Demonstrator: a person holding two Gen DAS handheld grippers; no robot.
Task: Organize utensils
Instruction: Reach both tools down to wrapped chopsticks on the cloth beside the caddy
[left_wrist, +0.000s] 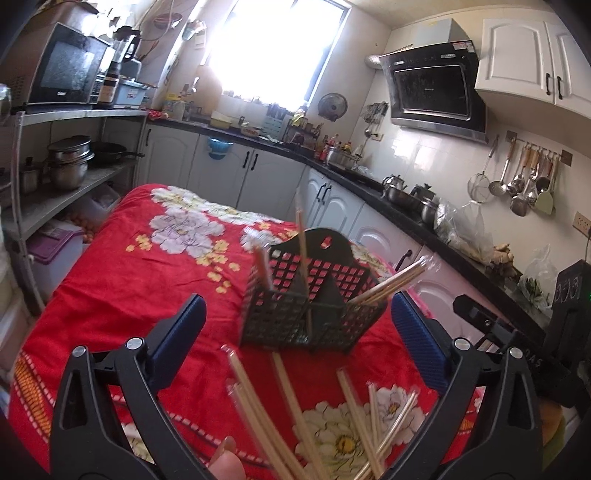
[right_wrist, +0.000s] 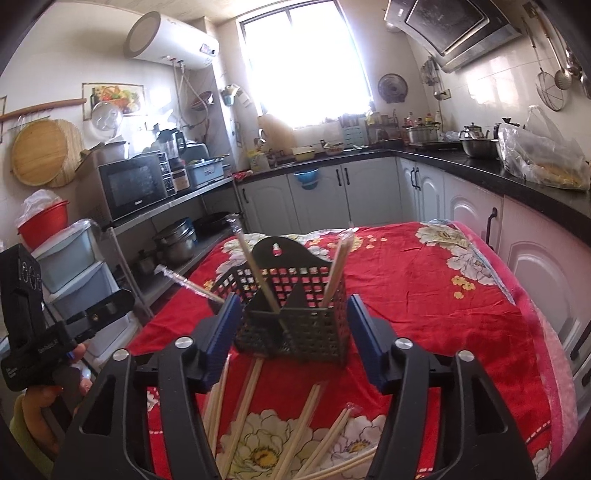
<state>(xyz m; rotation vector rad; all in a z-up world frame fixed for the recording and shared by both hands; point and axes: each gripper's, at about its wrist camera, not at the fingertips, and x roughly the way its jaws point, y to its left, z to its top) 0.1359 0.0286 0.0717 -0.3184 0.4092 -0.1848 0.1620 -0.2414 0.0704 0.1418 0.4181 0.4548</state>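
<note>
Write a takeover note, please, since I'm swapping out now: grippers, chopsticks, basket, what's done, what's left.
Left gripper: open, empty, above the cloth.
Right gripper: open, empty, facing the basket.
Black basket stands upright on the red floral cloth.
Done: a few wrapped chopstick pairs stand in its compartments; one pair leans out over the rim.
Left: loose chopsticks lie scattered on the cloth in front of the basket; they need picking up and placing inside.
</note>
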